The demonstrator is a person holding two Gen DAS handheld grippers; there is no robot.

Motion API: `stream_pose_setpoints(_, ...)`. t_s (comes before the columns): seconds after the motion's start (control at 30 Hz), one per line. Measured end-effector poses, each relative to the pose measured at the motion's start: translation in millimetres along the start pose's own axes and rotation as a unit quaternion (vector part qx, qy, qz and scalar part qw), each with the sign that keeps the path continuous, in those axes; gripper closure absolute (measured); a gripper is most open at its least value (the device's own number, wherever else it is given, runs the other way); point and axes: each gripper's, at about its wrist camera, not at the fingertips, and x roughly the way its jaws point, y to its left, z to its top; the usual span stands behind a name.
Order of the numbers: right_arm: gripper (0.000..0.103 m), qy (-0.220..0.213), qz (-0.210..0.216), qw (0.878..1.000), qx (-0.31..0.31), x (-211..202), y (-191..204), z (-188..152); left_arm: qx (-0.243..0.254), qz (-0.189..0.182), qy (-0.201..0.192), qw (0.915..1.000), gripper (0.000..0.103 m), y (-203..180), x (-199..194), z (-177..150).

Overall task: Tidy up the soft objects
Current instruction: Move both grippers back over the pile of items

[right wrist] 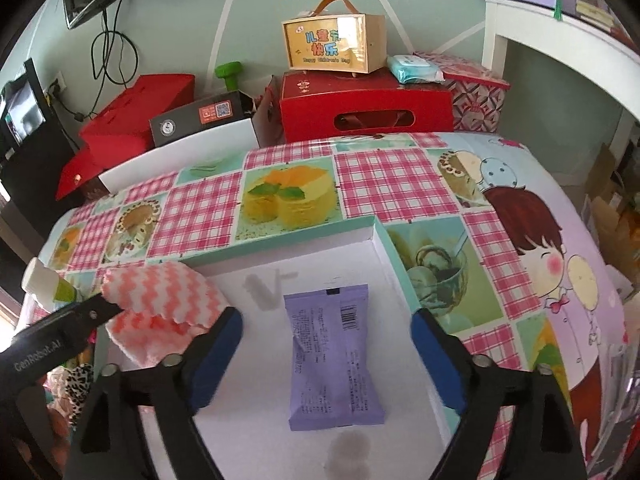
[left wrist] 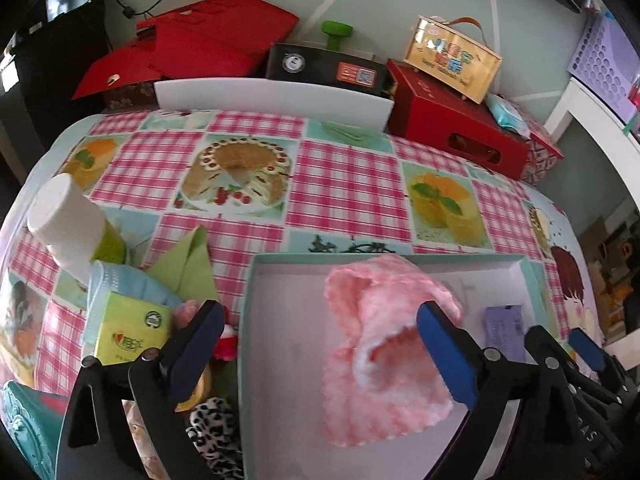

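A fluffy pink cloth hangs crumpled between the wide-apart fingers of my left gripper, above a shallow white box with a teal rim. It brushes the right-hand finger only, so the gripper is open. In the right wrist view the pink-and-white zigzag cloth sits at the box's left corner, beside a left gripper finger. My right gripper is open over a purple packet, which lies flat on the box floor and touches neither pad.
Left of the box lie a white-capped green tube, a green tissue pack, a green napkin and a leopard-print cloth. Red boxes and a yellow gift case line the table's back edge.
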Motion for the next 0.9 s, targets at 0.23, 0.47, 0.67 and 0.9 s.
stream_pose_setpoints(0.23, 0.000, -0.012, -0.003, 1.000, -0.006, -4, 1, 0, -0.002, 0.048, -0.027, 0.9985, 0.006, 13, -10, 1)
stream_pose_setpoints(0.47, 0.000, -0.005, -0.007, 1.000, 0.002, -2, -1, -1, -0.012, 0.052, -0.028, 0.9982, 0.006, 23, -14, 3)
stream_pose_setpoints(0.67, 0.000, -0.005, -0.007, 1.000, 0.004, -4, 0, -1, -0.018, 0.043, -0.021, 0.9987, 0.006, 32, -21, 2)
stream_pose_setpoints(0.9, 0.000, -0.015, 0.004, 1.000, -0.019, -16, 18, 1, -0.013, 0.047, -0.028, 0.9984, 0.006, 45, -40, 5)
